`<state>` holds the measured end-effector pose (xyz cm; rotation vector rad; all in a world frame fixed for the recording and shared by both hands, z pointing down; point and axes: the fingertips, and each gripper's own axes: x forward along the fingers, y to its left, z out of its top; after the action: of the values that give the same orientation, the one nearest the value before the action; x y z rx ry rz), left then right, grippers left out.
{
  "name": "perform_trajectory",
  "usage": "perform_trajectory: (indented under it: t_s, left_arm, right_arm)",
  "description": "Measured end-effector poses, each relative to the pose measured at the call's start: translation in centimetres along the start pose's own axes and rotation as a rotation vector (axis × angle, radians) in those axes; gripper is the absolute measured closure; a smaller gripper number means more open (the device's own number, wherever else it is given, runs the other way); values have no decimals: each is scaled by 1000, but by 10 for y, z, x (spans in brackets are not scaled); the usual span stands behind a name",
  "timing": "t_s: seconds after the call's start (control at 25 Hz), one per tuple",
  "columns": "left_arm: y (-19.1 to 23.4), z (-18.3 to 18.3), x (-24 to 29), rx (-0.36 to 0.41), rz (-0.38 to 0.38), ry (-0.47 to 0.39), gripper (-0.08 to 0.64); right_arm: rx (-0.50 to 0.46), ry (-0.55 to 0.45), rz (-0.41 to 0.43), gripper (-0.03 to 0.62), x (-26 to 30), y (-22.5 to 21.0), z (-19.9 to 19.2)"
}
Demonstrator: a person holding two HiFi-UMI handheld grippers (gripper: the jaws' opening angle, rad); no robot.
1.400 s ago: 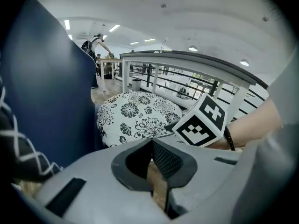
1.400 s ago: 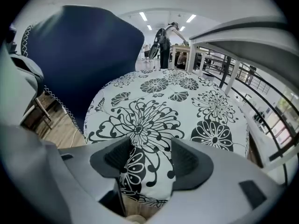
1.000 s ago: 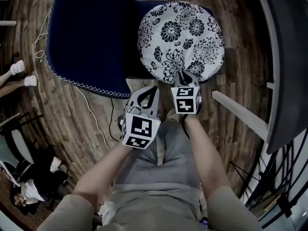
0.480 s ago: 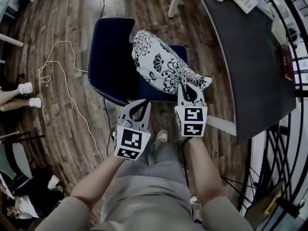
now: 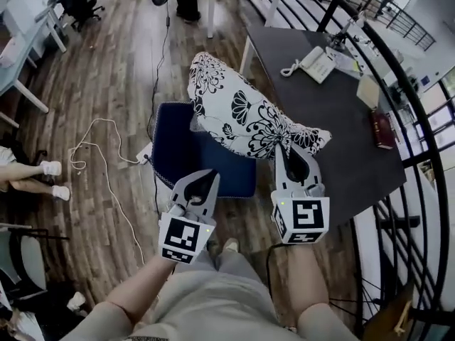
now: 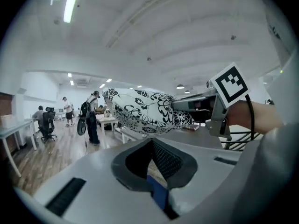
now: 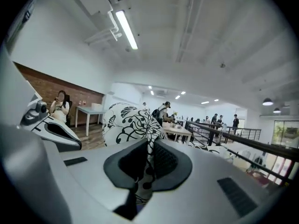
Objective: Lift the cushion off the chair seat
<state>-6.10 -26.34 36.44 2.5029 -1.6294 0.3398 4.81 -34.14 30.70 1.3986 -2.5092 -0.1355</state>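
Observation:
The black-and-white flowered cushion [image 5: 242, 116] hangs in the air above the dark blue chair seat [image 5: 192, 158], clear of it. My right gripper [image 5: 286, 148] is shut on the cushion's near edge, and its fabric is pinched between the jaws [image 7: 149, 143]. The cushion [image 7: 128, 122] bulges just beyond them. My left gripper [image 5: 210, 175] is beside it to the left, shut with nothing in it, apart from the cushion. In the left gripper view the cushion [image 6: 145, 113] floats ahead, with the right gripper [image 6: 187, 105] gripping its right end.
A dark desk [image 5: 334, 119] stands to the right with a telephone [image 5: 316, 64] and a book [image 5: 382, 128]. Beyond it runs a black railing [image 5: 419, 141]. A white cable [image 5: 92, 144] lies on the wood floor, near a person's feet [image 5: 50, 170].
Both grippers have risen a long way. The cushion came up off the chair seat in the right gripper and now hangs well above it. The left gripper stayed shut and without a load.

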Motion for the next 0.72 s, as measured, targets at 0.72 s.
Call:
perform_trajectory:
  t_s: [0.72]
  left_arm:
    - [-38,148,-122,250,-2,-286,555]
  right_arm:
    - [24,-369,-170,566,-178,-24,133]
